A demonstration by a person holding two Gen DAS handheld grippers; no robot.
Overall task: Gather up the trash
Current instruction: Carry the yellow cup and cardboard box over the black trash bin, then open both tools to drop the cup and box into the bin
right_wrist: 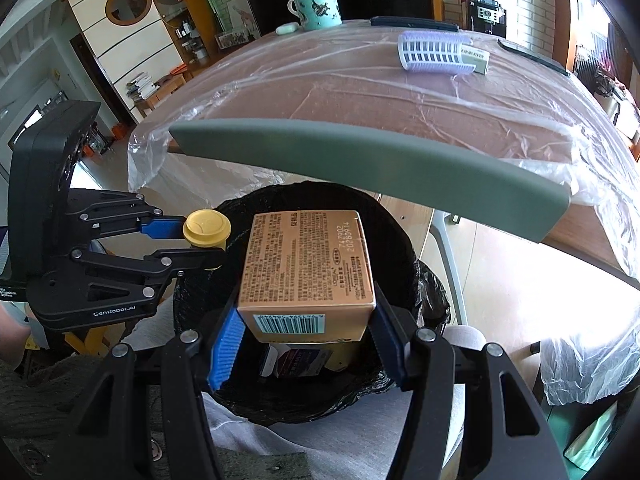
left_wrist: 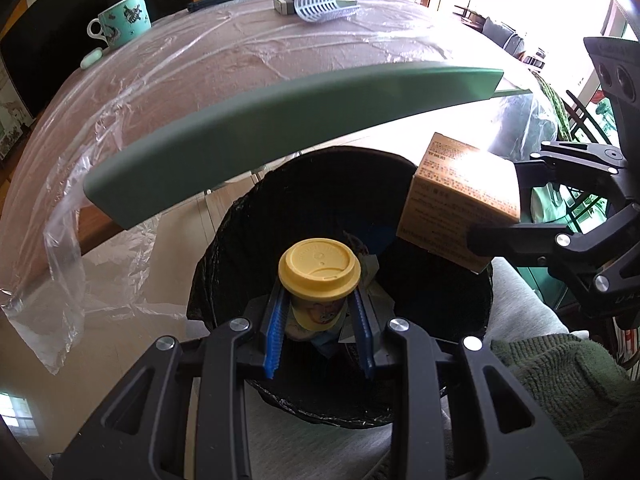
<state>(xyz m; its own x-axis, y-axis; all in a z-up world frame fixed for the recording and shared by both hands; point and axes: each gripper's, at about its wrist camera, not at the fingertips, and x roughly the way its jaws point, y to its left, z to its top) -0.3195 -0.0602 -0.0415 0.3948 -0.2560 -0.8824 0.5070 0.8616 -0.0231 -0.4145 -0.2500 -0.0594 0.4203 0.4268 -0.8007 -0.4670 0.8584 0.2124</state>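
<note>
My left gripper (left_wrist: 320, 304) is shut on a yellow paper cup (left_wrist: 319, 276) with a yellow lid and holds it over the open black-lined trash bin (left_wrist: 224, 280). My right gripper (right_wrist: 306, 312) is shut on a tan cardboard box (right_wrist: 308, 264) and holds it over the same bin (right_wrist: 424, 300). The box also shows in the left wrist view (left_wrist: 456, 200), and the cup in the right wrist view (right_wrist: 207, 228). Some packaging (right_wrist: 296, 360) lies inside the bin.
A green chair back (left_wrist: 248, 136) arcs just beyond the bin. Behind it stands a table covered in clear plastic sheet (right_wrist: 360, 92), with a teal mug (right_wrist: 316, 10), a lilac slotted basket (right_wrist: 434, 54) and a small pale case (right_wrist: 287, 29).
</note>
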